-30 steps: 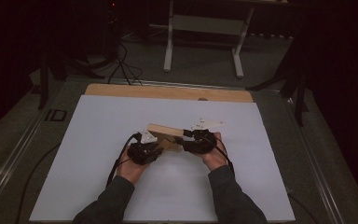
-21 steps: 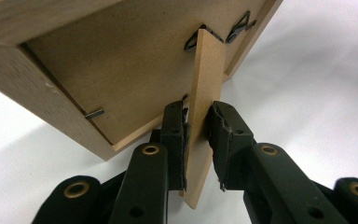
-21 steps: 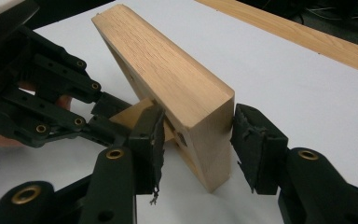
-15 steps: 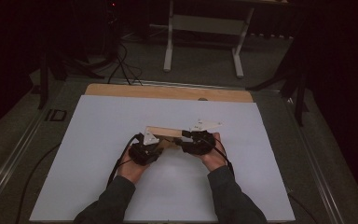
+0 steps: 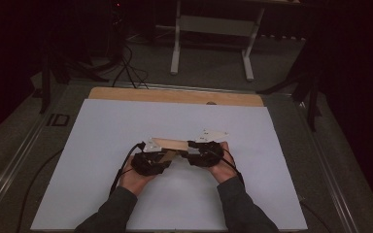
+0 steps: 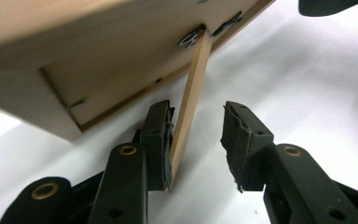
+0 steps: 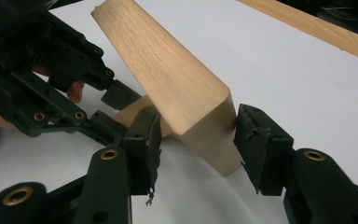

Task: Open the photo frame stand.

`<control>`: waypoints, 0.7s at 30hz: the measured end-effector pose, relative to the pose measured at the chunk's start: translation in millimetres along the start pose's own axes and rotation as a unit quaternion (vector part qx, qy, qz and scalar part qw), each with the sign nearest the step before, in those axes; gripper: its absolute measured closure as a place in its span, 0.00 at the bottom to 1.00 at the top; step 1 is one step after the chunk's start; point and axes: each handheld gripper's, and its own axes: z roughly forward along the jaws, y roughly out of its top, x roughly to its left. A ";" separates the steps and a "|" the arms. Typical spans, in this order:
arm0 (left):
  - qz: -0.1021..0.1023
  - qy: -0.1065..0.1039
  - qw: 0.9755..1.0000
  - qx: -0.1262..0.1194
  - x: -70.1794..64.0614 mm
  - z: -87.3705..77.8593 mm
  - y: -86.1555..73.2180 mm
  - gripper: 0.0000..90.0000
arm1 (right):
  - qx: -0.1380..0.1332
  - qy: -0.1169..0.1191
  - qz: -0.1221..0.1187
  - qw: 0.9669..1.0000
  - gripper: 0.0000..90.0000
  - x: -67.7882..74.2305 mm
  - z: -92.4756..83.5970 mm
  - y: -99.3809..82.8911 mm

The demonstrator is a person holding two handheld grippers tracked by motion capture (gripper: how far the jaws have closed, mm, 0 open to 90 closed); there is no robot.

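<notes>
1. Dark room; white sheet over worktop (image 5: 102, 160), wooden edge strip along far side.
2. Wooden block (image 5: 171, 143) at mid-sheet, between the 2 hands, tilted off the sheet; long axis across the worktop, left to right.
3. Thin wooden slat (image 6: 189, 107) hinged or slotted to block underside, slanting down toward sheet.
4. Left hand-held gripper (image 6: 196, 140): jaws just been opening, now apart; slat between them, resting against 1 pad (image 6: 157, 140), other pad clear of it. No clamp.
5. Right hand-held gripper (image 7: 196, 135): astride block's right end (image 7: 200, 126), both pads against or nearly against its sides; jaws eased a little wider. Firm hold: cannot tell.
6. Judgement: slat lies straight ahead of left jaws, so next move falls to left hand; right hand steadies block.
</notes>
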 end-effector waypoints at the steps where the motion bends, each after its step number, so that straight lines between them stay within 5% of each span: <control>1: 0.001 0.001 1.000 0.003 0.4 -0.8 -1.3 0.69 | 0.000 -0.001 -0.001 1.000 0.56 0.8 0.2 -0.2; 21: -0.006 0.014 1.000 0.009 6.0 -13.5 -16.0 0.64 | -0.002 -0.001 0.012 1.000 0.47 3.0 -4.0 -10.0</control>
